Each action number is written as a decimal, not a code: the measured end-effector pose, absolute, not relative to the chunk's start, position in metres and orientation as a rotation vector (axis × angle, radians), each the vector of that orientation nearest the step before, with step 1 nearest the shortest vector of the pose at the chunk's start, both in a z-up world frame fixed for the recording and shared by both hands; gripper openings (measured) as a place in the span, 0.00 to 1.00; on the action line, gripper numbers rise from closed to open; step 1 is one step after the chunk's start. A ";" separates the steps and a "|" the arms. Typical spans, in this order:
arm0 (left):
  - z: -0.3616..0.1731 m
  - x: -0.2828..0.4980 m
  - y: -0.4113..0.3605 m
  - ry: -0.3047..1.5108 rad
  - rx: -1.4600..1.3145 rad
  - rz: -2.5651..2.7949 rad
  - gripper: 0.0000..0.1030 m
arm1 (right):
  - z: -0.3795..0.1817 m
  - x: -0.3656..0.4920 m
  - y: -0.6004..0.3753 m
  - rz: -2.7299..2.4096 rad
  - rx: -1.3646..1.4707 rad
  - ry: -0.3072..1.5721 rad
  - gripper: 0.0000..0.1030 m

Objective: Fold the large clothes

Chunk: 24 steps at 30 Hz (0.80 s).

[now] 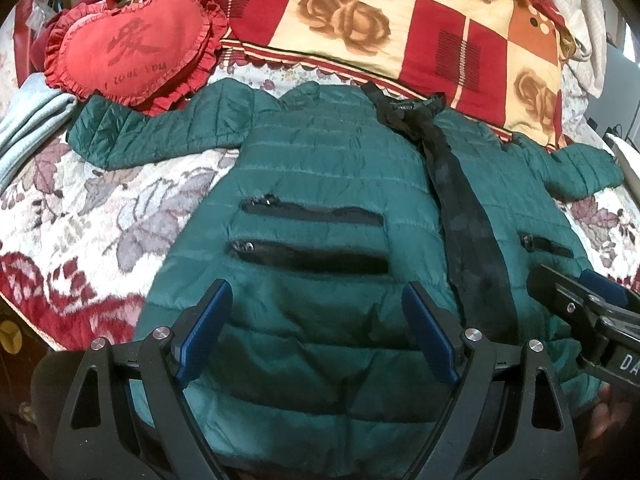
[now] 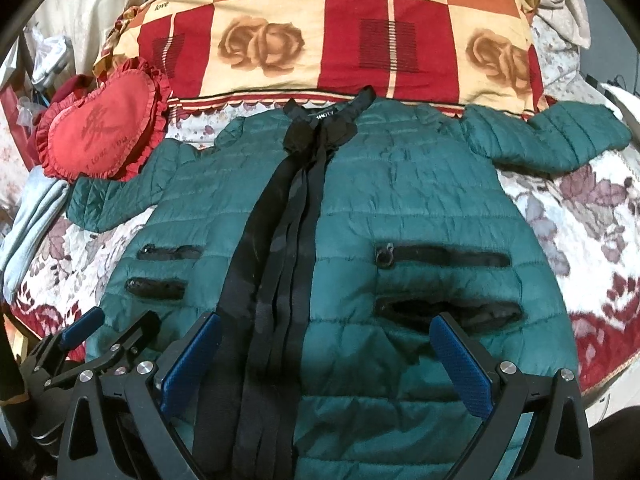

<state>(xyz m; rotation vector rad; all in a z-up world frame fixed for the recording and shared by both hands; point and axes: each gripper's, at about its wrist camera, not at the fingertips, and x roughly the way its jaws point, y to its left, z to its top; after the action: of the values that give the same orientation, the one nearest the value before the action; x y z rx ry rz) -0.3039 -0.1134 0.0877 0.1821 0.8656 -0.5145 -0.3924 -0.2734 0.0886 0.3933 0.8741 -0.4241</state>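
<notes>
A dark green quilted jacket [image 1: 320,184] lies flat and face up on the bed, sleeves spread to both sides, black zipper strip down its front; it also fills the right wrist view [image 2: 400,200]. My left gripper [image 1: 316,312] is open and empty, hovering over the jacket's lower left panel below two black pocket zippers [image 1: 312,256]. My right gripper [image 2: 326,344] is open and empty over the lower front, spanning the zipper strip [image 2: 280,240]. The right gripper also shows at the edge of the left wrist view [image 1: 580,300], and the left gripper in the right wrist view [image 2: 104,332].
A floral bedspread [image 1: 100,208] covers the bed. A red heart-shaped cushion [image 1: 132,48] touches the jacket's left sleeve. A red and cream checked quilt [image 2: 340,40] lies behind the collar. A folded pale blue cloth [image 1: 28,128] sits at the far left.
</notes>
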 end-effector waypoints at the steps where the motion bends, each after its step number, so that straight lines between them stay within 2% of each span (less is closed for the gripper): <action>1: 0.089 -0.301 -0.114 0.861 0.183 -0.510 0.84 | 0.089 -0.390 -0.275 -0.423 0.391 0.878 1.00; 24: 0.112 -0.201 -0.092 0.844 0.147 -0.339 0.84 | 0.101 -0.305 -0.290 -0.317 0.368 0.832 1.00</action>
<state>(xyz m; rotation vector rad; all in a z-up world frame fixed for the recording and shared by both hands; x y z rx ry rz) -0.2008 -0.0922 0.1121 0.1467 0.8438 -0.3387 -0.3049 -0.2896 0.1010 0.3679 0.8324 -0.3170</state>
